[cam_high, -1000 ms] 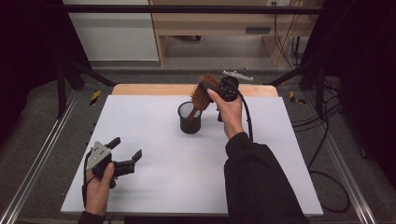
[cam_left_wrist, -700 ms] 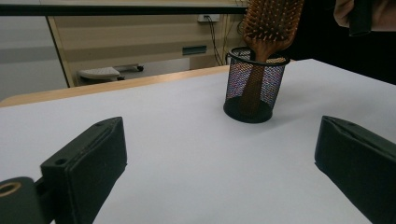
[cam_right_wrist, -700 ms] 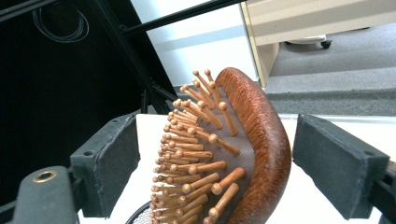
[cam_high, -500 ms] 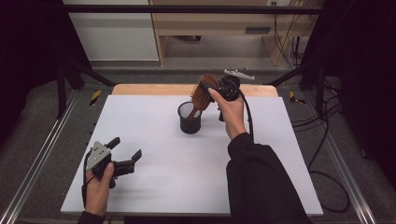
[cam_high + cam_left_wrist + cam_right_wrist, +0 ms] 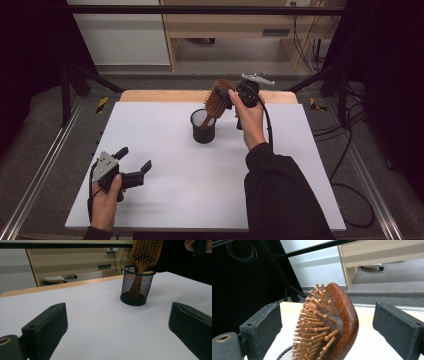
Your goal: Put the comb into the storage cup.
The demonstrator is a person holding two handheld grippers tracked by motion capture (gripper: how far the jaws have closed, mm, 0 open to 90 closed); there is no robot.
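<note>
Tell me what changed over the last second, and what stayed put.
Very little changed. The right claw stays open around the hairbrush, jaws apart on either side of its head with no grip. The brush still stands handle-down in the black mesh cup. The left claw remains open at the near left of the white table, and the cup has not shifted.

White table (image 5: 165,150); beyond it, wooden cabinet (image 5: 240,20), black cables (image 5: 350,165)
</note>
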